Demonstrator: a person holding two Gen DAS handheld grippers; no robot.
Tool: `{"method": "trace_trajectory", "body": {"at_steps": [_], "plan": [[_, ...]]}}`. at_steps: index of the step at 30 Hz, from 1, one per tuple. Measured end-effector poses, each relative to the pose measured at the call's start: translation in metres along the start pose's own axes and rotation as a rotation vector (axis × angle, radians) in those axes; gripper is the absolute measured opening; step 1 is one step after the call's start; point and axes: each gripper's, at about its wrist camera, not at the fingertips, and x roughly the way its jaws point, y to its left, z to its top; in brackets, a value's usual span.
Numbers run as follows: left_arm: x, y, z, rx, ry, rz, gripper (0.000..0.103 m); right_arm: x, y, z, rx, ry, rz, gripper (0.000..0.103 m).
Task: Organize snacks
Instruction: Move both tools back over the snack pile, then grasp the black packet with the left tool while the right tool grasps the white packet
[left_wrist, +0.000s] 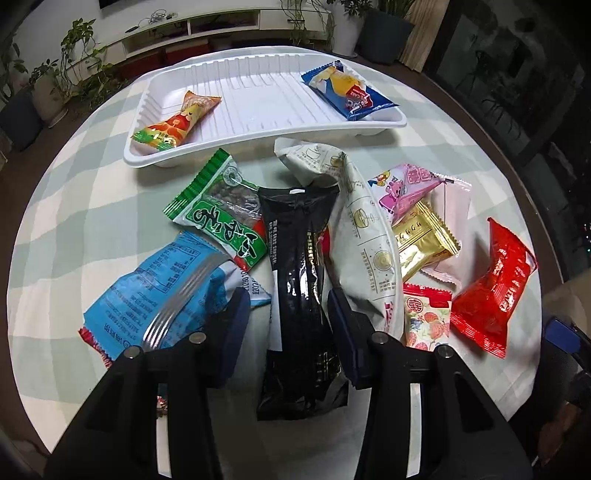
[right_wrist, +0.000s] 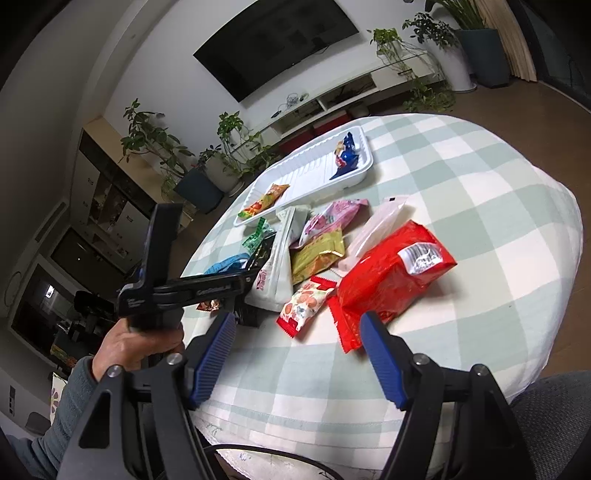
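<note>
We look down on a heap of snacks on a round table with a green-and-white checked cloth (left_wrist: 92, 206), and behind it a white plastic tray (left_wrist: 258, 92) holding an orange packet (left_wrist: 177, 123) at its left end and a blue packet (left_wrist: 347, 90) at its right. Going left to right through the heap: a light blue packet (left_wrist: 166, 288), a green packet (left_wrist: 221, 214) overlapping it, a long black packet (left_wrist: 299, 280), a long white packet (left_wrist: 362, 229) leaning across the black one's upper end, a pink packet (left_wrist: 402, 188), a gold packet (left_wrist: 421, 240), a strawberry-printed packet (left_wrist: 424, 321) and a red packet (left_wrist: 491, 288) at the far right. Our left gripper (left_wrist: 288, 328) straddles the black packet, its fingers (left_wrist: 232, 332) narrowed to either side of it; whether the pads already press on the wrapper we cannot tell. The blue and white packets crowd close against those fingers on both sides. The right wrist view shows what the left cannot: the left gripper seen from outside, held in a hand (right_wrist: 144, 343) with a grey sleeve, its tips down among the packets, plus a clear pale packet (right_wrist: 373, 232) beside the red one. There our right gripper (right_wrist: 299, 354) hangs over bare cloth at the near edge of the table, fingers spread wide and empty, the red packet's corner just ahead of the right finger. Beyond the table stand potted plants (right_wrist: 155, 144) and a wall screen (right_wrist: 277, 48).
</note>
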Motion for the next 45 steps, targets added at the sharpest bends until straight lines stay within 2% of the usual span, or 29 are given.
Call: {"method": "trace_trajectory", "body": {"at_steps": [3,6,10,20,26,31,35,37,45], "plan": [[0.003,-0.006,0.0,0.038,0.004,0.019,0.039,0.0,0.0,0.0,0.0,0.001,0.001,0.073],[0.003,-0.009,0.0,0.063,0.002,0.025,0.028,0.0,0.0,0.0,0.002,0.004,-0.001,0.073],[0.003,-0.01,-0.001,0.083,-0.005,0.02,0.027,0.0,0.002,-0.001,-0.002,0.007,-0.002,0.072],[-0.018,0.008,-0.024,0.003,-0.059,-0.079,0.023,0.004,0.007,0.005,-0.016,0.016,-0.013,0.068],[-0.043,0.013,-0.042,-0.03,-0.107,-0.152,0.021,0.02,0.023,0.026,-0.058,0.04,-0.021,0.061],[-0.063,0.022,-0.062,-0.068,-0.146,-0.204,0.021,0.049,0.045,0.051,-0.123,0.091,-0.033,0.06],[-0.071,0.035,-0.076,-0.108,-0.17,-0.242,0.021,0.088,0.061,0.066,-0.17,0.169,-0.053,0.058],[-0.075,0.04,-0.081,-0.125,-0.181,-0.265,0.021,0.108,0.067,0.07,-0.191,0.207,-0.089,0.052],[-0.085,0.058,-0.092,-0.175,-0.207,-0.347,0.021,0.167,0.063,0.077,-0.204,0.313,-0.174,0.048]]}}
